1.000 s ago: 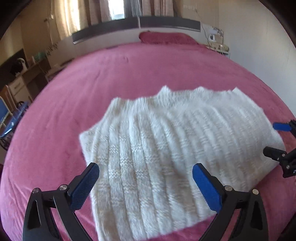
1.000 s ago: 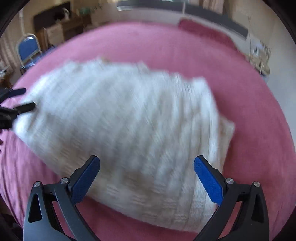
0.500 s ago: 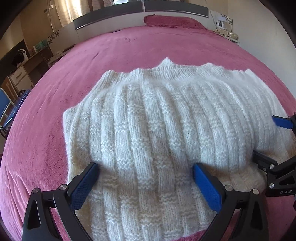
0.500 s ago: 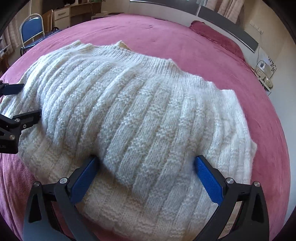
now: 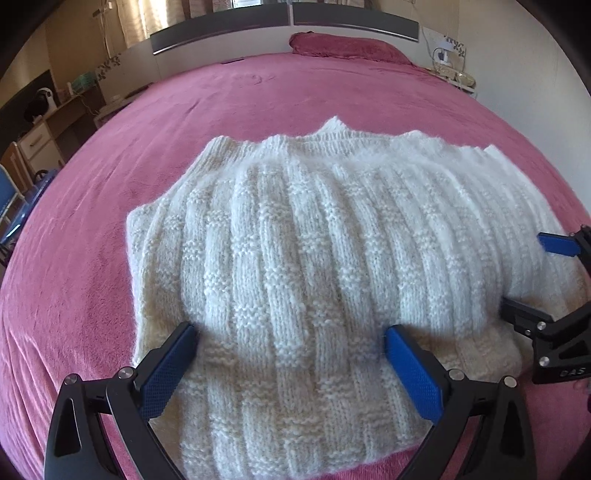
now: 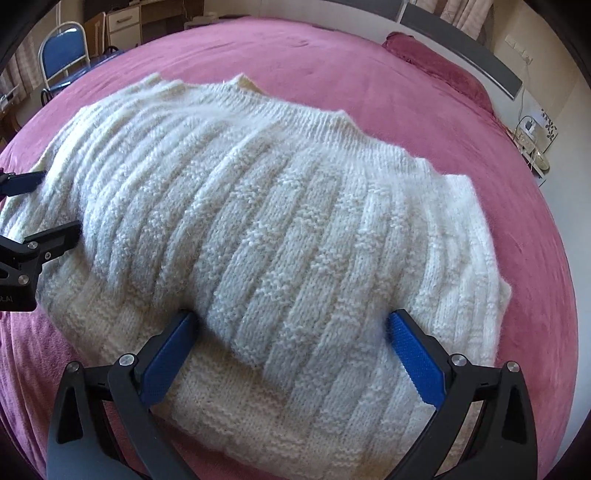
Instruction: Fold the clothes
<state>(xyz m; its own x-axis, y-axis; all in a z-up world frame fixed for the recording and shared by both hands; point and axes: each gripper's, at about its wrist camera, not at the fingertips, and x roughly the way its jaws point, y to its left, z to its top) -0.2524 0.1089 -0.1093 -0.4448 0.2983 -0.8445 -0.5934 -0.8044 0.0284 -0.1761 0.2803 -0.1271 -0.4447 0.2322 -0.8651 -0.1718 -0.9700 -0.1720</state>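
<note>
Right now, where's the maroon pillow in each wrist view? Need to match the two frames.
Left wrist view: maroon pillow top centre, against the headboard.
Right wrist view: maroon pillow upper right, at the bed's far corner.
Shared landmark: the white knit sweater, which fills the middle of both views on the pink bedspread.

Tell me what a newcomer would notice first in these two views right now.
The white ribbed knit sweater dominates, folded double and lying in the middle of the pink bedspread. Next come the blue-padded tools: the left tool and the right tool, both wide open over the sweater's near edge. Farther off, a matching pink pillow lies at the headboard.
</note>
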